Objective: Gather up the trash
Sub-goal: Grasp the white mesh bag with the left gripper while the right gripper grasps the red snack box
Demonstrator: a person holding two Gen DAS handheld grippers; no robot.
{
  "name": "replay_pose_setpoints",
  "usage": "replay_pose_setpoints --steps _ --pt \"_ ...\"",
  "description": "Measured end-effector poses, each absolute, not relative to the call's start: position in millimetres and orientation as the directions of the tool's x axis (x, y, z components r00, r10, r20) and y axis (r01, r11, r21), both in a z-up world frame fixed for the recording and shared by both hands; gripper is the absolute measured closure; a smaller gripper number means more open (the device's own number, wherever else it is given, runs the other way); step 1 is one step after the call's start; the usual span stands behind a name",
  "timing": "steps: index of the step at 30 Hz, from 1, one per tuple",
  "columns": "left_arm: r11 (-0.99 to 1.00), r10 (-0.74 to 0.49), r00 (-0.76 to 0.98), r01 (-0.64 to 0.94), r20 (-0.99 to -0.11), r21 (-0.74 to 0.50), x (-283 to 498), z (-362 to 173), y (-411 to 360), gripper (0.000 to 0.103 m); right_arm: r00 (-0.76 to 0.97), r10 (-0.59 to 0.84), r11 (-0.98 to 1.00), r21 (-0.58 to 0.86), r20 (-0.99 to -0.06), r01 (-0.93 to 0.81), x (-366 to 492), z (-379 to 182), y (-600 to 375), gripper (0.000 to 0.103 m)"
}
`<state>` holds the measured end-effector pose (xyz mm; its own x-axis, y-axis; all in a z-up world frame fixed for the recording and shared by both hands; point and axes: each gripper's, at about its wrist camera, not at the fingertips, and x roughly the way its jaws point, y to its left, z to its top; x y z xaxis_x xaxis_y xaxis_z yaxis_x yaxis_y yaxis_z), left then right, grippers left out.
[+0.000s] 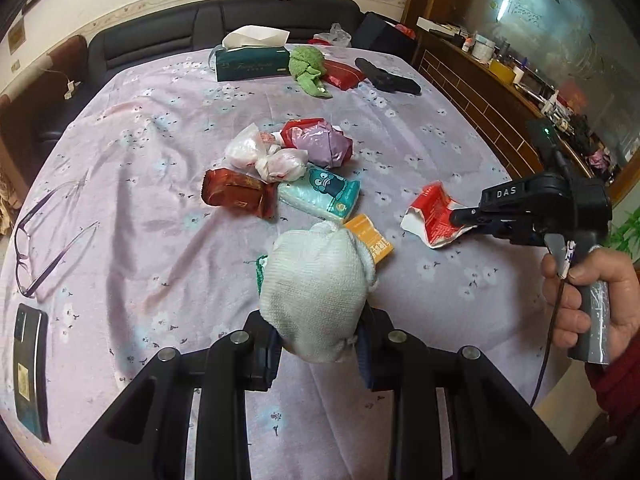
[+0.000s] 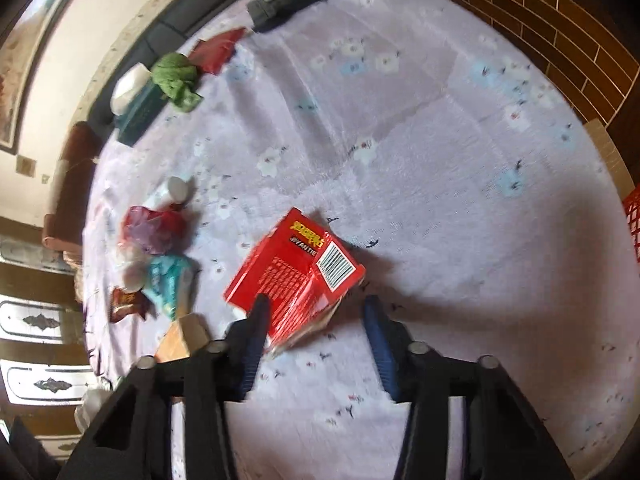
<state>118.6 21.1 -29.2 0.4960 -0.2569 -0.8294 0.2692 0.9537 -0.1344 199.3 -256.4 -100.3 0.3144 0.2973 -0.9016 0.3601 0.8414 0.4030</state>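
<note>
My left gripper is shut on a pale knitted cloth bundle, lifted above the lilac floral tablecloth. Just beyond it lies an orange packet. A pile of trash sits mid-table: a dark red wrapper, a teal tissue pack, knotted white plastic bags and a purple-and-red bag. A hand holds my right gripper down at a crumpled red packet. In the right wrist view this red packet lies between the spread fingers of the right gripper; the left finger overlaps it, the right one stands clear.
Glasses and a dark phone lie at the table's left. At the back are a tissue box, a green cloth, a red pouch and a black object. A red basket shows past the table's right edge.
</note>
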Motion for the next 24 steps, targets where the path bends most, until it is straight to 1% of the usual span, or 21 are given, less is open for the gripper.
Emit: replay_pose_setpoints --steps 1,2,6,9,14,19,24 --pt "0.954 -0.253 0.499 0.272 -0.829 -0.128 118 -29 21 0.074 0.310 0.300 0.843 0.402 -0.902 0.357 200 -102 -255 0.083" --pt "0.953 -0.252 0.500 0.277 -0.828 -0.123 118 -30 19 0.074 0.311 0.293 0.848 0.396 -0.904 0.353 200 -102 -252 0.090" --pt "0.947 -0.261 0.505 0.298 -0.823 -0.118 117 -30 9 0.074 0.344 0.268 0.867 0.380 -0.900 0.321 189 -90 -247 0.096" --pt "0.939 -0.278 0.510 0.323 -0.814 -0.119 117 -29 -4 0.074 0.386 0.227 0.891 0.351 -0.894 0.288 170 -71 -246 0.098" --pt "0.920 -0.308 0.503 0.374 -0.808 -0.118 115 -28 -32 0.074 0.442 0.171 0.922 0.302 -0.881 0.244 132 -46 -248 0.098" --pt "0.902 -0.330 0.496 0.417 -0.803 -0.113 112 -26 -61 0.074 0.475 0.120 0.939 0.256 -0.872 0.232 97 -32 -259 0.098" --pt "0.885 -0.345 0.498 0.454 -0.795 -0.100 105 -23 -87 0.074 0.497 0.088 0.942 0.234 -0.863 0.241 82 -23 -273 0.098"
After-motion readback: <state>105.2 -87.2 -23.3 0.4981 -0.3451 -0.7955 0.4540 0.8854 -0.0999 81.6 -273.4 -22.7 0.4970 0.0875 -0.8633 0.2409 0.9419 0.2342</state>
